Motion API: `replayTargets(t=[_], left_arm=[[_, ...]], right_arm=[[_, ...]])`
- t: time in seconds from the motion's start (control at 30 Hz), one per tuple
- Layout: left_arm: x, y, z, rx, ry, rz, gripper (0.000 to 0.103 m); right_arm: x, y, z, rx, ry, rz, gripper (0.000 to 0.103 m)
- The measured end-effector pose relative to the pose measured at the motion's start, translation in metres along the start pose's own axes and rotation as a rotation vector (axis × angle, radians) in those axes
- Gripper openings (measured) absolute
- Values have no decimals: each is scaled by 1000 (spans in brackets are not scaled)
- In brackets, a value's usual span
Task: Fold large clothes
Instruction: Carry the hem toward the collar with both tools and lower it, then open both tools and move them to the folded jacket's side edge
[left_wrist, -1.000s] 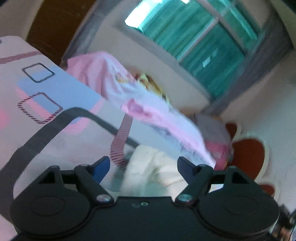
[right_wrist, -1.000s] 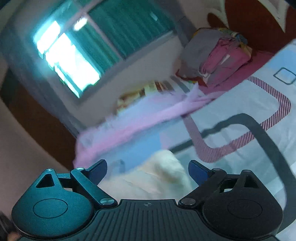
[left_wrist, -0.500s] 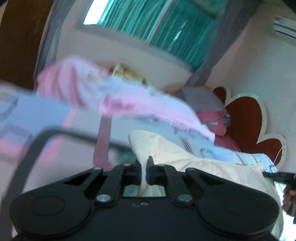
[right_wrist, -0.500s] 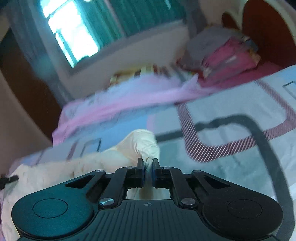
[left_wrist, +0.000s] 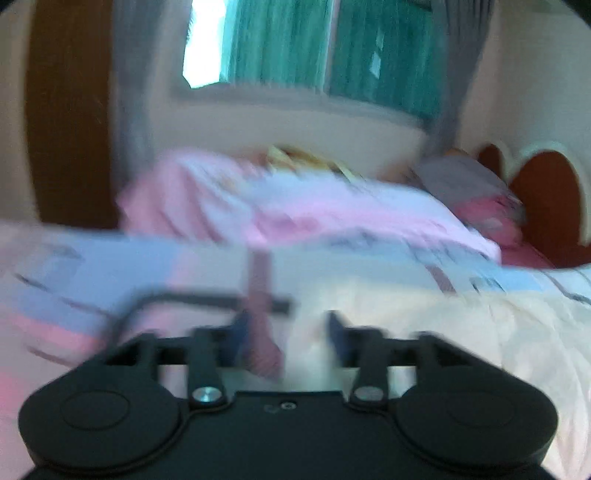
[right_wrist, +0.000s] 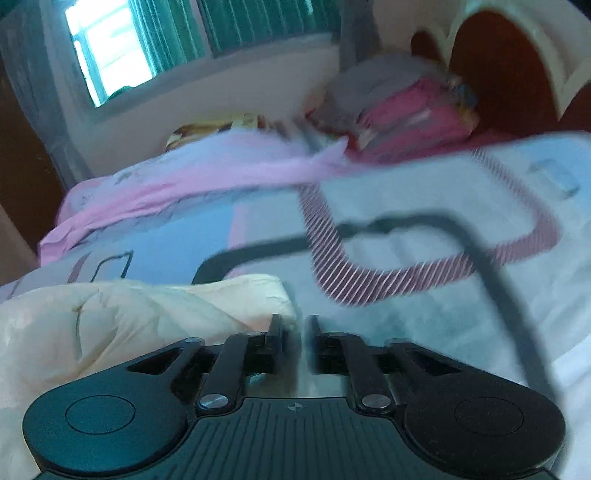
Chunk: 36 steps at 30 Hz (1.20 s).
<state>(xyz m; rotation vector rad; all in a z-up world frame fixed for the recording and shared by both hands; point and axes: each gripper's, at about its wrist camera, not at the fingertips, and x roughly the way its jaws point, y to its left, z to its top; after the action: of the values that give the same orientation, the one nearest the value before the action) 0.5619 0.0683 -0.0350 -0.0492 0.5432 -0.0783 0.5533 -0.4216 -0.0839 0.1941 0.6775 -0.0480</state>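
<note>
A cream garment (left_wrist: 461, 332) lies spread on the patterned bedsheet (left_wrist: 92, 266), filling the right of the blurred left wrist view. Its left edge reaches in between the fingers of my left gripper (left_wrist: 288, 325), whose jaws are opening and do not press on it. In the right wrist view the same cream garment (right_wrist: 129, 314) lies at the lower left. Its folded corner ends just beside the left finger of my right gripper (right_wrist: 295, 325). Those jaws stand a little apart and are opening, with only bedsheet (right_wrist: 406, 229) showing in the gap.
A pink blanket (right_wrist: 184, 181) is bunched along the far side of the bed. A stack of grey and pink bedding (right_wrist: 406, 107) sits against the red headboard (right_wrist: 498, 55). A window with green curtains (left_wrist: 332, 55) is on the wall behind.
Both grippers closed on the cream garment's edge half a second ago and have since parted their jaws, letting it go. Both views have rolled closer to level, and the garment now lies flat.
</note>
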Motion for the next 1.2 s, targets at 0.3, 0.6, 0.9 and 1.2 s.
replayTargets(t=[0.3,0.6,0.9,1.2], left_arm=[[-48,-122,-5,163,46,-325,56],[17,-139,-33,152,163,-288,60],[0,-148,-39,195,161,-224,71],[-71,-182,-69,242,109,-294,77]], right_arm=[[-51,129,-22,-302,-50,298,62],[16,136,-50,-314,73,236,62],[-8,135,-47,-335,54,176,62],[-76,156,-93,-430,40,242,66]])
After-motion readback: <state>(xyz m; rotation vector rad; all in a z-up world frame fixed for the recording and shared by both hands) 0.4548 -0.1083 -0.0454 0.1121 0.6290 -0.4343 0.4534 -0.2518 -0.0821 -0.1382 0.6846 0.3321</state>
